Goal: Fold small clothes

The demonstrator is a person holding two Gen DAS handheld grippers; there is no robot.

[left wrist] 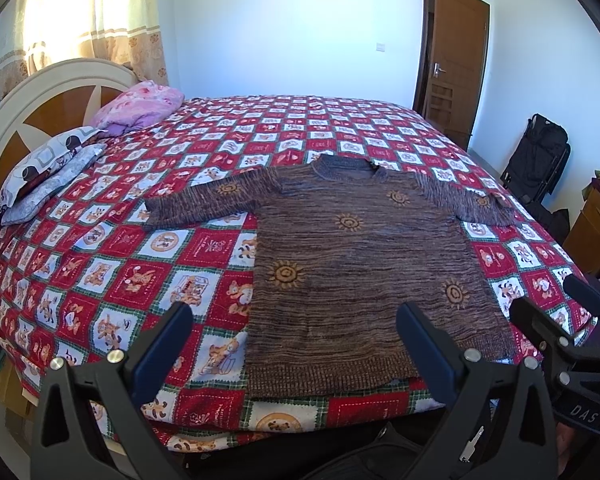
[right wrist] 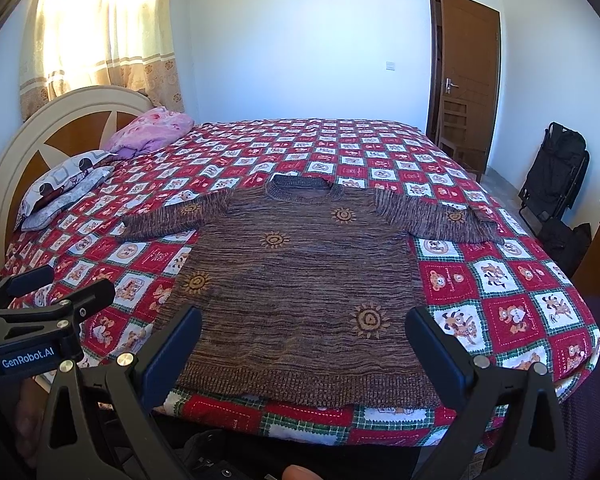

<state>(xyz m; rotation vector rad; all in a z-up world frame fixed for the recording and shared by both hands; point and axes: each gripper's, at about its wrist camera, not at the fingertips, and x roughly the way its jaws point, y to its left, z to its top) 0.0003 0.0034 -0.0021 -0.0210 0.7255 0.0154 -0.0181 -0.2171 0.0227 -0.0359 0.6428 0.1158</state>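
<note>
A small brown knitted sweater [left wrist: 356, 256] with orange sun motifs lies flat on the bed, sleeves spread out, hem towards me. It also shows in the right wrist view [right wrist: 300, 280]. My left gripper [left wrist: 296, 316] is open and empty, held above the near edge of the bed over the sweater's left hem. My right gripper [right wrist: 304, 320] is open and empty, above the middle of the hem. The right gripper also shows at the right edge of the left wrist view [left wrist: 556, 304]. The left gripper also shows at the left edge of the right wrist view [right wrist: 56, 284].
The bed has a red and white checked quilt [left wrist: 188, 240]. Pillows [left wrist: 48, 172] and a pink bundle [left wrist: 140, 108] lie by the headboard at the left. A brown door [left wrist: 452, 60], a black bag [left wrist: 540, 160] and a wooden cabinet [left wrist: 596, 228] stand at the right.
</note>
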